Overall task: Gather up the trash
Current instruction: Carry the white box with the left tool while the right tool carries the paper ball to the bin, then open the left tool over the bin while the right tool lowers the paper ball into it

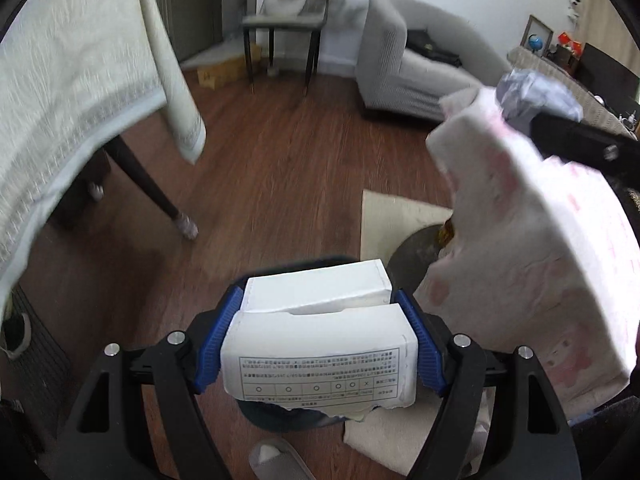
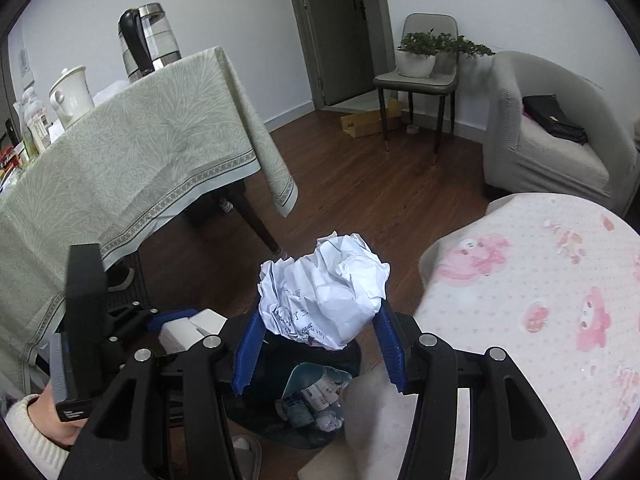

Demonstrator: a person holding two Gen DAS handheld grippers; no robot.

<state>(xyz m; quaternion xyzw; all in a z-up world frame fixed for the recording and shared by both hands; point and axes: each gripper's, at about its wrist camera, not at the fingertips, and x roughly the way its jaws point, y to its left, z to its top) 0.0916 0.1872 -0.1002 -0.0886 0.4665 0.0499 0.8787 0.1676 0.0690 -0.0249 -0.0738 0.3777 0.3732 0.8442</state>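
Observation:
My left gripper [image 1: 318, 300] is shut on a torn white cardboard box [image 1: 320, 344] with a printed table on its side; the blue pads press both ends. Under the box shows the dark rim of a trash bin [image 1: 280, 416]. My right gripper [image 2: 320, 312] is shut on a crumpled ball of white paper [image 2: 324, 288] and hovers above the trash bin [image 2: 352, 356], which holds several bits of paper and packaging. In the right wrist view the left gripper [image 2: 176, 324] and its box [image 2: 192, 328] are just left of the bin. The crumpled paper [image 1: 536, 96] also shows in the left wrist view, upper right.
A table with a pale green cloth [image 2: 132, 160] stands to the left, bearing a kettle [image 2: 148, 40] and a mug [image 2: 72, 92]. A pink-patterned white cloth [image 2: 540, 300] bulges close on the right. Farther off are a grey armchair [image 2: 552, 152], a chair with a potted plant [image 2: 416, 76] and a slipper [image 1: 276, 460].

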